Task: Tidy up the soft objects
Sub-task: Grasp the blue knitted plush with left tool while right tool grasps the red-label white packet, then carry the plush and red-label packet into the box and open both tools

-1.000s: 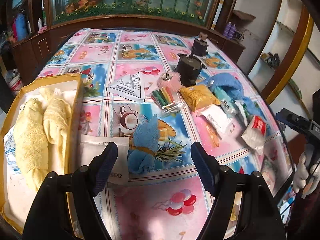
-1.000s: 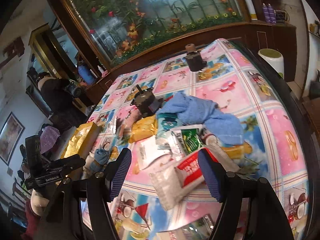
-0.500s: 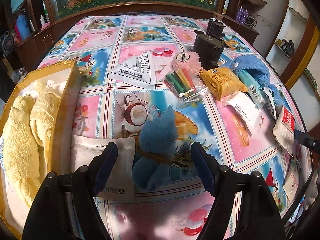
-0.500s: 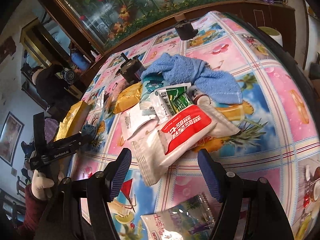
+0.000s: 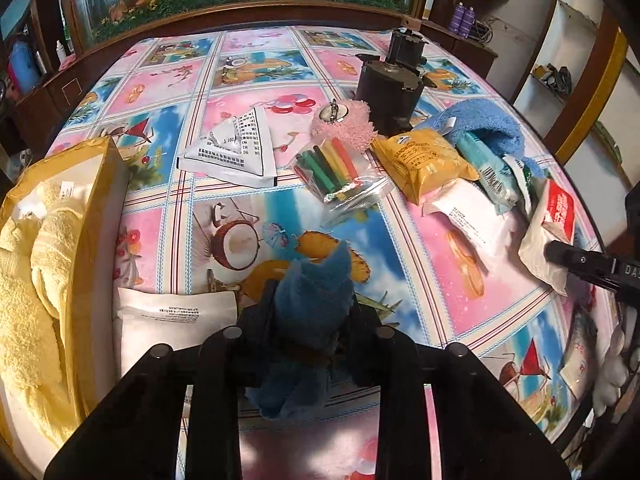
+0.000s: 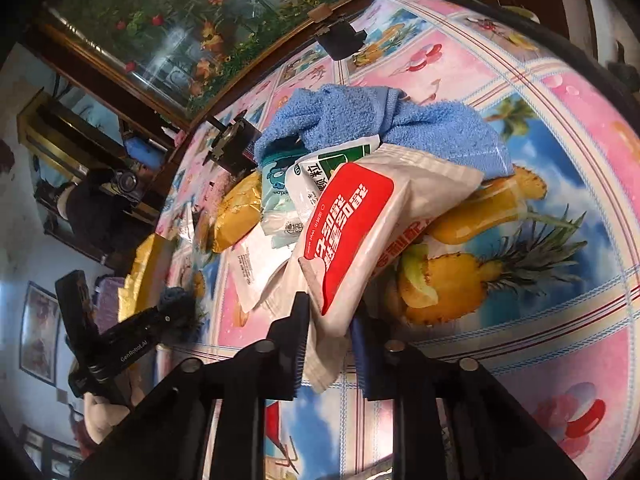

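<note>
Surface (image 5: 280, 60): one, covered in a fruit-print cloth and carrying everything listed below.

Yellow box (image 5: 94, 216): one, at the left edge of the surface, immediately left of the left tool. It holds two yellow towels (image 5: 24, 280), rolled and lying side by side with their long axes running away from the camera. Judged to be the destination for soft items.

Light blue towel (image 6: 380, 120): one, bunched at the far right of the clutter, well apart from the box. The right tool is much the nearer of the two.

Packets: a white and red pouch (image 6: 352, 232), a yellow packet (image 5: 424, 160), at least two green and teal sachets partly hidden under the pile, a flat white pack (image 5: 176, 320) beside the box, and a black-printed white bag (image 5: 236, 148).

Dark blue cloth roll (image 5: 312, 320): one, with its long axis pointing away from the camera, standing up between the jaws.

Left tool (image 5: 310, 334): closed narrow on the dark blue cloth roll at its banded middle. The box lies directly to its left; the coming move is judged to be a short carry leftward.

Right tool (image 6: 328, 340): closed on the lower end of the white and red pouch.

Smaller items: one bag of coloured sticks (image 5: 332, 168), one pink fluffy keyring (image 5: 348, 124), two dark stands (image 5: 388, 92).
</note>
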The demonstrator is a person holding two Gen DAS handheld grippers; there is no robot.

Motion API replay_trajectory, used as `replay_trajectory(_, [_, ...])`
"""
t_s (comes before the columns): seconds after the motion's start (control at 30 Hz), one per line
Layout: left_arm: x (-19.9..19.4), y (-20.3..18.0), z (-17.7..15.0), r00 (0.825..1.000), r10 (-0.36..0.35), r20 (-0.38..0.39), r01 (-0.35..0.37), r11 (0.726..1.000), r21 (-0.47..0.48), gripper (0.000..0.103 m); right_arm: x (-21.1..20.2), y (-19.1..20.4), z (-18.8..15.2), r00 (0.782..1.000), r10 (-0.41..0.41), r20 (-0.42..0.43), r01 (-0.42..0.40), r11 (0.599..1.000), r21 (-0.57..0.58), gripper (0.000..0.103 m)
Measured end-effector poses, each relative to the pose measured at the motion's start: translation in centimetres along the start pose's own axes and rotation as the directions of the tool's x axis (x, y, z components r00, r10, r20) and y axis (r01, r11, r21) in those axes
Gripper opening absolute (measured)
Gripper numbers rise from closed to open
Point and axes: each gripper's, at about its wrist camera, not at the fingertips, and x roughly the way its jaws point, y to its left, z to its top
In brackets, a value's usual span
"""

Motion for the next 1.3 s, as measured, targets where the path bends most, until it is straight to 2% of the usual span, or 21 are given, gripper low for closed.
replay_trajectory(0.07, [-0.7, 0.2, -0.1, 0.999, -0.033, 0.014, 0.034, 0.999, -0.022, 0.024, -0.8, 0.0, -0.3, 0.999, -0.016, 0.037, 0.017, 1.0, -0.018, 0.019])
replay_trajectory(0.23, [-3.3, 0.7, -0.5, 0.987, -0.138, 0.079, 0.144, 0.986, -0.081, 0.024, -3.3, 0.9, -0.9, 0.996, 0.031, 0.078, -0.027, 0.998, -0.06, 0.018])
replay_trajectory(0.4, [-6.5, 1.6, -1.0, 0.969, -0.2, 0.142, 0.218, 0.968, -0.123, 0.024, -5.0, 3.1, -1.7, 0.994, 0.072, 0.078, -0.062, 0.99, -0.125, 0.018])
replay_trajectory(0.5, [-8.7, 2.8, -1.9, 0.961, -0.211, 0.178, 0.238, 0.96, -0.149, 0.025, -5.2, 4.9, -2.2, 0.993, 0.094, 0.066, -0.082, 0.982, -0.171, 0.018])
replay_trajectory(0.63, [-11.4, 5.4, -3.4, 0.961, -0.173, 0.217, 0.215, 0.958, -0.188, 0.025, -4.7, 7.8, -2.8, 0.993, 0.113, 0.037, -0.101, 0.966, -0.236, 0.018])
replay_trajectory(0.73, [-12.9, 8.2, -4.8, 0.965, -0.113, 0.236, 0.171, 0.955, -0.241, 0.025, -3.8, 10.0, -3.3, 0.992, 0.128, 0.004, -0.122, 0.953, -0.276, 0.018])
replay_trajectory(0.87, [-13.7, 12.7, -6.9, 0.97, -0.036, 0.24, 0.119, 0.932, -0.342, 0.025, -2.1, 13.4, -4.2, 0.988, 0.146, -0.049, -0.154, 0.93, -0.333, 0.018])
replay_trajectory(1.07, [-12.7, 17.8, -9.6, 0.978, 0.052, 0.2, 0.047, 0.886, -0.46, 0.025, 1.3, 19.6, -6.4, 0.976, 0.159, -0.149, -0.209, 0.876, -0.435, 0.018])
replay_trajectory(1.2, [-11.4, 20.0, -10.4, 0.983, 0.084, 0.165, 0.012, 0.861, -0.508, 0.025, 3.9, 24.1, -8.3, 0.962, 0.157, -0.222, -0.251, 0.828, -0.501, 0.018])
replay_trajectory(1.3, [-10.6, 21.3, -10.6, 0.986, 0.094, 0.141, -0.007, 0.853, -0.521, 0.025, 6.0, 27.4, -10.1, 0.949, 0.145, -0.278, -0.281, 0.788, -0.548, 0.018])
